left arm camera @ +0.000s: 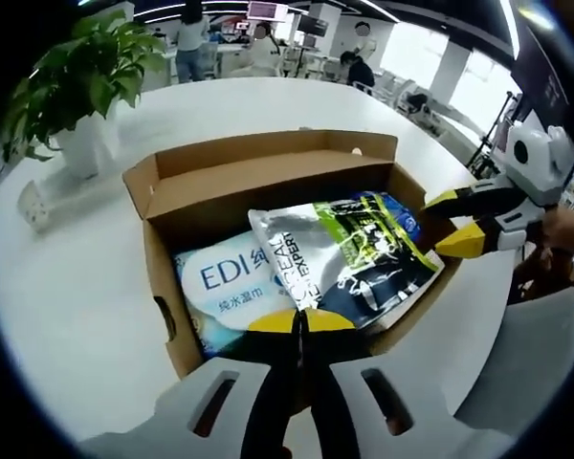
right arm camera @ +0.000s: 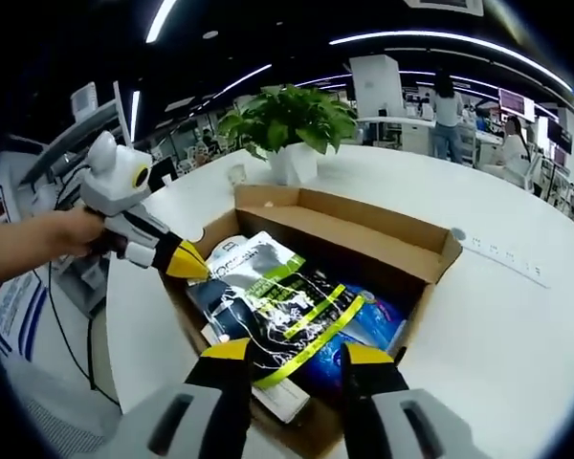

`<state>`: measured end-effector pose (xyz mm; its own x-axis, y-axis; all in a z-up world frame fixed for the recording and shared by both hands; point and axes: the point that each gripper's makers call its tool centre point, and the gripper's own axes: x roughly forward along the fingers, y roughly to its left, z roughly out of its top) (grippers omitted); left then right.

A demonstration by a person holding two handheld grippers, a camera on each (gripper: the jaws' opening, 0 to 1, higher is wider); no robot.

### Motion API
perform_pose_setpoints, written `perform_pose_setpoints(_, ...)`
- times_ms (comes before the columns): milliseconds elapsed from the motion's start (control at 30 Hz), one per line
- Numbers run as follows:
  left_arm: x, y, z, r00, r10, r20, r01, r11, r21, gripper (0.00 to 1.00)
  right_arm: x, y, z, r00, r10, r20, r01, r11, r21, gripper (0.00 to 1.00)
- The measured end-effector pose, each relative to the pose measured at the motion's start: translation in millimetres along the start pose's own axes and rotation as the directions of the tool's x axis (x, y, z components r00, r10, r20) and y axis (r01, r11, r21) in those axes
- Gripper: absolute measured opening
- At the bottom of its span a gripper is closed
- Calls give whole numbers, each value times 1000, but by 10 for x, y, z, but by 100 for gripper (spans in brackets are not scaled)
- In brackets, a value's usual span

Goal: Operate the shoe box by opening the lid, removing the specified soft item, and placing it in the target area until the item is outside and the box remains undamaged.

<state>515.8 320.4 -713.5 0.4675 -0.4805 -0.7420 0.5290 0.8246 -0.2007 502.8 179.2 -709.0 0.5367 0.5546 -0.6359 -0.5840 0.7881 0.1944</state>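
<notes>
An open cardboard shoe box (left arm camera: pixel 172 182) (right arm camera: pixel 364 229) stands on a round white table, its lid folded back. A silver and black soft pouch (left arm camera: pixel 349 253) (right arm camera: pixel 277 306) with green and yellow print lies on top of a blue and white wipes pack (left arm camera: pixel 220 287). My left gripper (left arm camera: pixel 301 323) (right arm camera: pixel 189 260) is shut on the pouch's near corner. At the opposite end of the box my right gripper (right arm camera: pixel 297 352) (left arm camera: pixel 454 220) is open, its yellow-tipped jaws on either side of the pouch's other end without closing on it.
A potted green plant (left arm camera: pixel 77 76) (right arm camera: pixel 287 120) stands on the table (left arm camera: pixel 67 287) (right arm camera: pixel 517 316) beyond the box. A small white block (left arm camera: pixel 33 206) lies near it. A person's hand (right arm camera: pixel 38 239) holds the left gripper. People and desks are far behind.
</notes>
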Motion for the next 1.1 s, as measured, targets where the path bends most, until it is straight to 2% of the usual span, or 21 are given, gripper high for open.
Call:
perform_pose_setpoints(200, 26, 36, -38, 1000, 16, -11, -16, 1000, 7, 0, 85, -3, -68, 999, 12, -47, -10, 999, 41, 29)
perform_pose_setpoints(567, 49, 53, -72, 1000, 12, -10, -12, 1000, -18, 0, 197, 30, -107, 997, 25, -70, -21, 998, 64, 28)
perform_pose_setpoints(700, 56, 56, -86, 1000, 12, -7, -12, 1000, -24, 0, 224, 55, -121, 997, 31, -69, -23, 994, 111, 25)
perform_pose_setpoints(833, 48, 50, -84, 1000, 9, 0, -9, 1000, -12, 0, 227, 59, -102, 998, 16, -60, -11, 996, 88, 17)
perform_pose_setpoints(1100, 21, 41, -101, 1000, 7, 7, -7, 1000, 1, 0, 155, 26, -22, 1000, -3, -27, 6, 995, 99, 1)
